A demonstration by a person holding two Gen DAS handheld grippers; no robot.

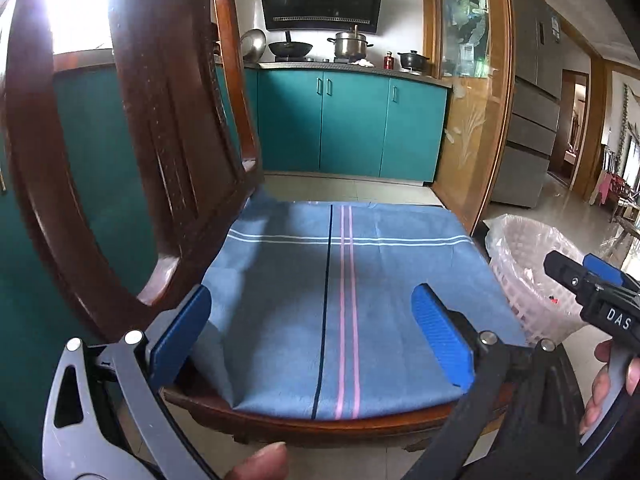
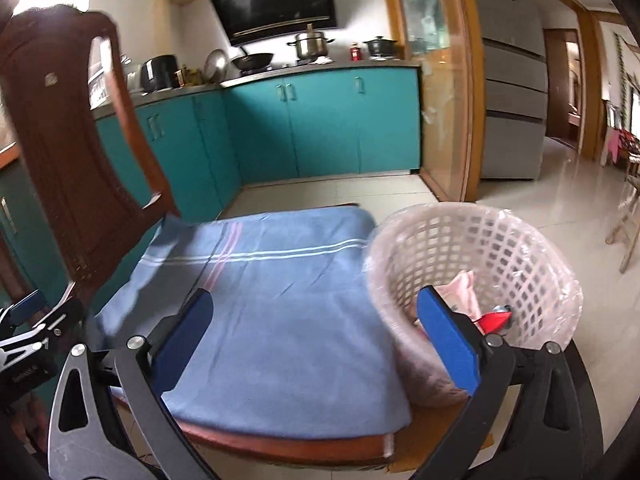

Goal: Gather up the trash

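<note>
A white lattice basket [image 2: 500, 240] lined with a clear plastic bag stands on the floor against the right side of a wooden chair. Inside it lie a pink wrapper [image 2: 462, 290] and a red scrap [image 2: 494, 320]. My right gripper [image 2: 318, 338] is open and empty, with one blue pad over the chair's blue cloth [image 2: 280, 312] and the other in front of the basket. My left gripper [image 1: 316, 332] is also open wide with nothing between its pads, hovering over the striped blue cloth [image 1: 352, 280]. No loose trash shows on the cloth. The basket [image 1: 516, 256] appears at the right of the left wrist view.
The chair's dark wooden backrest [image 1: 132, 140] rises close on the left. Teal kitchen cabinets [image 1: 352, 124] with pots on the counter stand behind, a glass partition [image 1: 468, 112] and a grey fridge [image 2: 512, 100] to the right. Tiled floor [image 2: 568, 208] extends past the basket.
</note>
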